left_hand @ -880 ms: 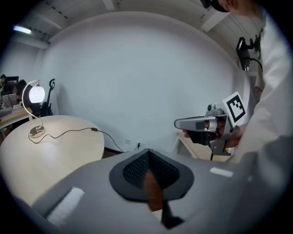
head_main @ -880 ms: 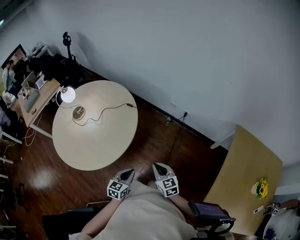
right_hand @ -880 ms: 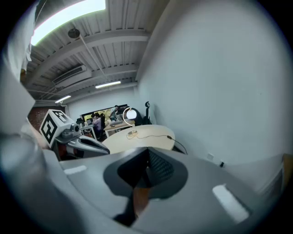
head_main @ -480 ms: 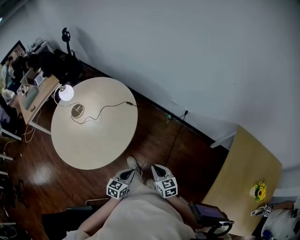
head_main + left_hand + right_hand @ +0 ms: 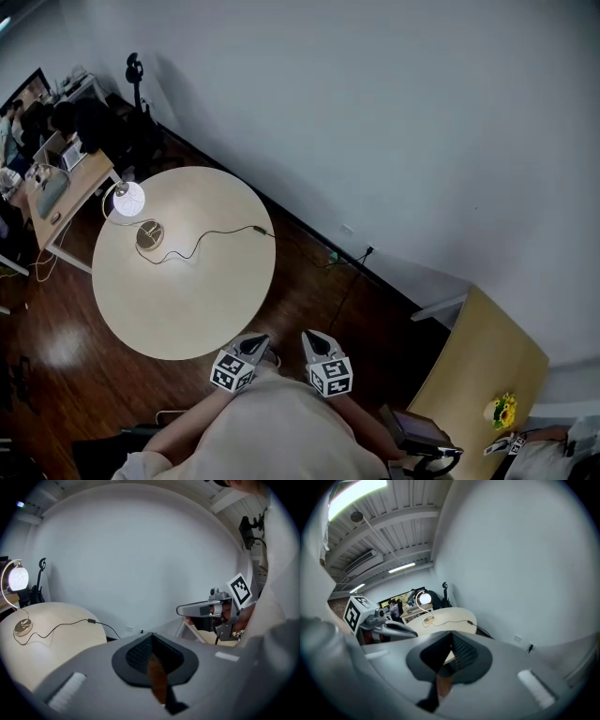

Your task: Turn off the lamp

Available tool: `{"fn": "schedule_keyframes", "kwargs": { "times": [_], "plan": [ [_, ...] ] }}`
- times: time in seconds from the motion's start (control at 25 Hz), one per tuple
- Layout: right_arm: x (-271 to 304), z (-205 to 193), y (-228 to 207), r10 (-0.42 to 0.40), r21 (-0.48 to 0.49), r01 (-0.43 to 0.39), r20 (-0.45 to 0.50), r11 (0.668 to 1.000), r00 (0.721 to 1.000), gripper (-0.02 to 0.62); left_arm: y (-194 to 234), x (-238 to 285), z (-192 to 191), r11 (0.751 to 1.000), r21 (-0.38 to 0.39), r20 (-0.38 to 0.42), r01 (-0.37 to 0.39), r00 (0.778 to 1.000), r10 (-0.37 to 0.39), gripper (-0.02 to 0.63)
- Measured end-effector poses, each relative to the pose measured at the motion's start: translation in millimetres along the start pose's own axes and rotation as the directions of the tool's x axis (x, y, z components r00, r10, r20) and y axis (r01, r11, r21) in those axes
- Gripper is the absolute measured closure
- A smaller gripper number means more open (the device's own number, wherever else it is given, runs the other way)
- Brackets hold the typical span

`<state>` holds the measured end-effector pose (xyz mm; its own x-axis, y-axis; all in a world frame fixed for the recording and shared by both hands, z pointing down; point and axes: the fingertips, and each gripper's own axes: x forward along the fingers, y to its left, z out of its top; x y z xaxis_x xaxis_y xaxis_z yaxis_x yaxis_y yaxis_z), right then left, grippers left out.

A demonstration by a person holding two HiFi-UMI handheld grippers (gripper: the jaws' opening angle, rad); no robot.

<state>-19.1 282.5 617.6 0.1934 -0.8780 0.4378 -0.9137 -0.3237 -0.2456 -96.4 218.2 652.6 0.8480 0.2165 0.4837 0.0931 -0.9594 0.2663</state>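
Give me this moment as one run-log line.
lamp: lit, on table | left gripper: shut, empty | right gripper: shut, empty | both short of table

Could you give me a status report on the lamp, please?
Left claw, right claw shut, empty. Lamp lit, far side of round table. No obstacle seen.

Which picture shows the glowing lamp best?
The left gripper view: the lamp stands side-on, with its lit ball, curved stem and round foot clear. The head view shows it small from above; the right gripper view shows it tiny.

Lit, seemingly upright lamp on table
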Motion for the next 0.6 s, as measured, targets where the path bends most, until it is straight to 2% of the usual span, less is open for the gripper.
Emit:
{"fn": "schedule_keyframes", "kwargs": {
  "times": [0.12, 0.32, 0.44, 0.6],
  "plan": [
    [33.8, 23.6, 9.1, 0.043, -0.041, -0.043, 0.002, 0.998, 0.999, 0.594, 39.8, 1.2, 23.0, 1.000, -0.006, 0.025, -0.021, 0.999, 0.021, 0.623],
    [74.5, 67.3, 25.9, 0.139, -0.104, -0.136, 0.013, 0.985, 0.990, 0.590, 96.6, -15.6, 45.9, 0.990, -0.098, 0.073, -0.097, 0.992, 0.105, 0.623],
    [100.1, 92.9, 35.0, 0.181, -0.141, -0.176, 0.028, 0.974, 0.983, 0.584, 127.4, -20.0, 52.9, 0.982, -0.146, 0.092, -0.117, 0.987, 0.132, 0.623],
    [134.3, 107.6, 39.0, 0.213, -0.176, -0.209, 0.005, 0.962, 0.977, 0.565, 165.8, -20.7, 62.8, 0.972, -0.195, 0.132, -0.134, 0.978, 0.161, 0.623]
  ]
}}
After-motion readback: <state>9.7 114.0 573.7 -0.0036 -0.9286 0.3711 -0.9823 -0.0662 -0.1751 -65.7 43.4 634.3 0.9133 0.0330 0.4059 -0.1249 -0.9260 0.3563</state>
